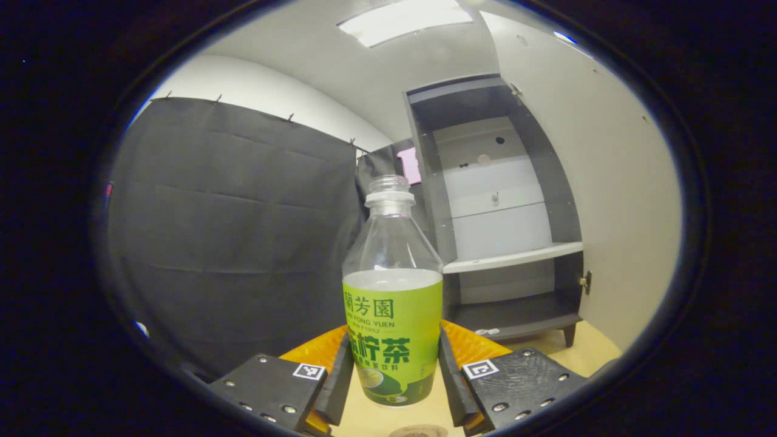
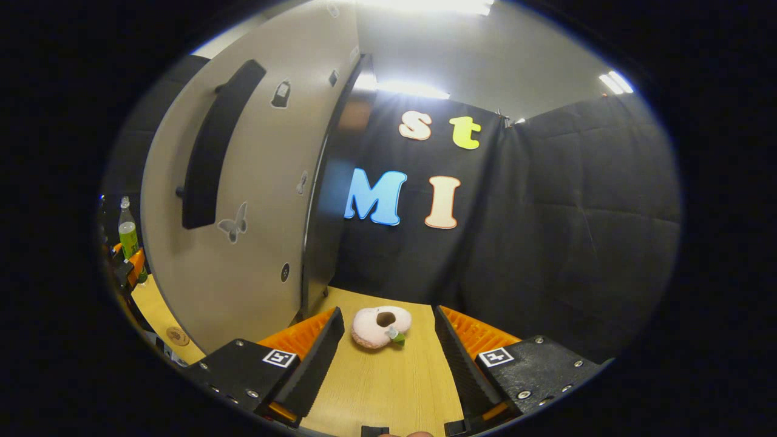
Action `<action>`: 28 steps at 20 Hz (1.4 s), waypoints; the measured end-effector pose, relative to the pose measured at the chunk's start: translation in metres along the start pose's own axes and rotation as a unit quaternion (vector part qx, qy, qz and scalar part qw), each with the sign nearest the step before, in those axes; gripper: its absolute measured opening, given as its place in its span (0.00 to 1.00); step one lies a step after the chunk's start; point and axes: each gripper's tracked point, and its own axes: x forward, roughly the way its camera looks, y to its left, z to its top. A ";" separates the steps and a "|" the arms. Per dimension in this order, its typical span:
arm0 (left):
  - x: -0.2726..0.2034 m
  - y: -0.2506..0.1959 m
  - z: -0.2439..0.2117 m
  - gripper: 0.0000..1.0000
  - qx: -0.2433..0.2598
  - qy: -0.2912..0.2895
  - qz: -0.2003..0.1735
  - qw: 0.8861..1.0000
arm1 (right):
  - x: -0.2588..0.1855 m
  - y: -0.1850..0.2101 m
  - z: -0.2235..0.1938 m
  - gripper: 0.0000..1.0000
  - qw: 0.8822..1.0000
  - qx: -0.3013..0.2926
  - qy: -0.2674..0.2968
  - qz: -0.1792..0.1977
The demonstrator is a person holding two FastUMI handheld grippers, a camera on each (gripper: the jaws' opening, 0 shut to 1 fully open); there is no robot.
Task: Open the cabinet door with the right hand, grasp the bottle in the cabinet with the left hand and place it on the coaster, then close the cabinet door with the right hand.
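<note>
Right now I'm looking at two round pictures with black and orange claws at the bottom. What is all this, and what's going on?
Those claws are two-finger grippers that a person holds, one in each hand. Each carries a camera looking forward along its own fingers.

In the left gripper view, the left gripper has its fingers on both sides of a green-labelled bottle, holding it above the wooden table, just over a small round coaster. Behind stands the cabinet, with its shelves bare.

In the right gripper view, the right gripper is open and holds nothing. The open cabinet door with its dark handle is on the left, and a small pink plush toy lies on the table ahead.
</note>
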 end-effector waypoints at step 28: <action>-0.037 -0.014 -0.170 0.87 -0.074 0.037 0.031 0.996 | -0.013 0.062 -0.108 0.93 0.994 -0.039 0.087 0.060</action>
